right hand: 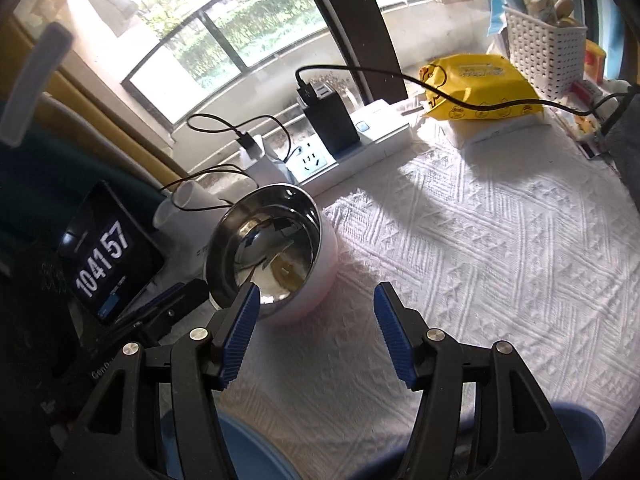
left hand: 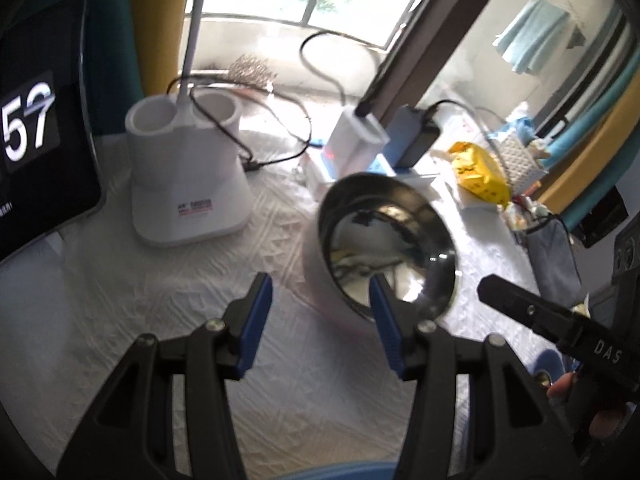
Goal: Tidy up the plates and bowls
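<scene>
A steel-lined bowl with a pale pink outside (left hand: 386, 242) stands on the white textured cloth, in front of and right of my open, empty left gripper (left hand: 320, 312). In the right wrist view the same bowl (right hand: 272, 248) is ahead and left of my open, empty right gripper (right hand: 316, 320); its left finger overlaps the bowl's near rim. Blue dishes (right hand: 248, 452) show at the bottom edge under the right gripper, and another blue piece (right hand: 576, 436) at the lower right. The right gripper's black finger (left hand: 532, 316) shows at the right of the left wrist view.
A white lamp base with cups (left hand: 186, 184) and a clock tablet (left hand: 36, 128) stand at the left. A power strip with chargers and cables (right hand: 352, 140), a yellow wipes pack (right hand: 480, 84) and a white basket (right hand: 544, 52) line the window side.
</scene>
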Demonstrator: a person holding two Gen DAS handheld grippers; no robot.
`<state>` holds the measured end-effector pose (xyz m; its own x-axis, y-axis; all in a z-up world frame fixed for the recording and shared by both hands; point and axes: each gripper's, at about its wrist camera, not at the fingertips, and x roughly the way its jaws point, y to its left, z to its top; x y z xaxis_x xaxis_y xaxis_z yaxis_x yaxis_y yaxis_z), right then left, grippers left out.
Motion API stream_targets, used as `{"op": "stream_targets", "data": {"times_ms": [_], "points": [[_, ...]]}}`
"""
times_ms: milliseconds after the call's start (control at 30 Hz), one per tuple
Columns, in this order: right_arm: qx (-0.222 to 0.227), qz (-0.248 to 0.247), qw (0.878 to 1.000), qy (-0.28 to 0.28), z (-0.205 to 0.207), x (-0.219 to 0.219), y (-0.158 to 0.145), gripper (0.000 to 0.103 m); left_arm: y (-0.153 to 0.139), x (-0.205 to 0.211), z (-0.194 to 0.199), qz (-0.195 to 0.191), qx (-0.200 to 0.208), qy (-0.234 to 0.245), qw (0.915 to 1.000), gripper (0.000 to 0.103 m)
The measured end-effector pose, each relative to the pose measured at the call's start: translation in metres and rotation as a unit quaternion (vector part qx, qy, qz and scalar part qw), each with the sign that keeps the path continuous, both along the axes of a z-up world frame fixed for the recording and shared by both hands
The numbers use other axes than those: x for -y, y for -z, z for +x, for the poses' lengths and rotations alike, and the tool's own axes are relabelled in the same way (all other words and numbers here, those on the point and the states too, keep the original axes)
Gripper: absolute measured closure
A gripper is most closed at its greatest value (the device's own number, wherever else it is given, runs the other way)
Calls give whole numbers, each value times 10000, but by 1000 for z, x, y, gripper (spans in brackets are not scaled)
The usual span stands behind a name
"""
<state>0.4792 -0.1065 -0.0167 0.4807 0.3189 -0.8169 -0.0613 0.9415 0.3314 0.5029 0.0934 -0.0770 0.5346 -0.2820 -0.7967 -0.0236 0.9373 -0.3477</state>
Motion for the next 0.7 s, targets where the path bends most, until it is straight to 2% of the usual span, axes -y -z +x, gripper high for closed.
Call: {"op": "stream_targets", "data": {"times_ms": [367, 433, 567, 600, 700], "points": [[-774, -361, 9963, -3, 43, -19, 37, 42, 17, 7, 16, 284, -159, 78, 9994, 51], [-880, -389, 9953, -61, 48, -21, 42, 46, 18, 9, 16, 328, -157, 115, 9993, 51], [-1043, -456, 9932, -249, 54, -27, 48, 65, 18, 14, 17, 470, -108, 186, 9987, 53], [-1036, -465, 9932, -277, 54, -27, 48, 71, 18, 14, 17, 460, -104, 209, 9987, 56], [-968, -522, 9933, -345, 54, -30, 47, 73, 17, 17, 17, 512, -123, 289, 9982, 68]]}}
